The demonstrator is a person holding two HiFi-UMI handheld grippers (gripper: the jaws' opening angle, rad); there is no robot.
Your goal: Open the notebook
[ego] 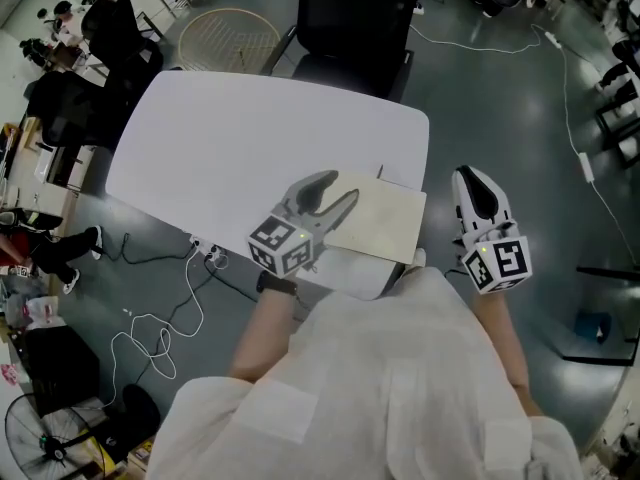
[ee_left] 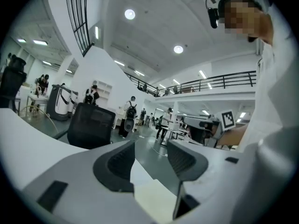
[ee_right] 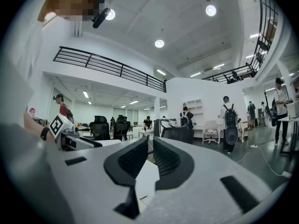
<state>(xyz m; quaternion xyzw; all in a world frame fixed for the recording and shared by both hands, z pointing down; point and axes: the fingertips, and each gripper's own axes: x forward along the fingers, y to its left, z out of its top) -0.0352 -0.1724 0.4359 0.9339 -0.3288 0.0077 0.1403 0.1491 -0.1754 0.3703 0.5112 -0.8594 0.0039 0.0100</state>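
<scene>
Our left tool (ego: 335, 193) hovers with its jaws spread over the near left edge of the closed notebook (ego: 385, 218), which lies at the near right corner of the white desk (ego: 240, 138). Our right tool (ego: 478, 190) hangs off the desk, right of the notebook, jaws pressed nearly together on nothing.

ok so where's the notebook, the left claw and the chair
notebook (ego: 390, 223), head view, middle of its cream cover
left claw (ego: 341, 187), head view, midway between its open tips
chair (ego: 355, 13), head view, on its black back
</scene>
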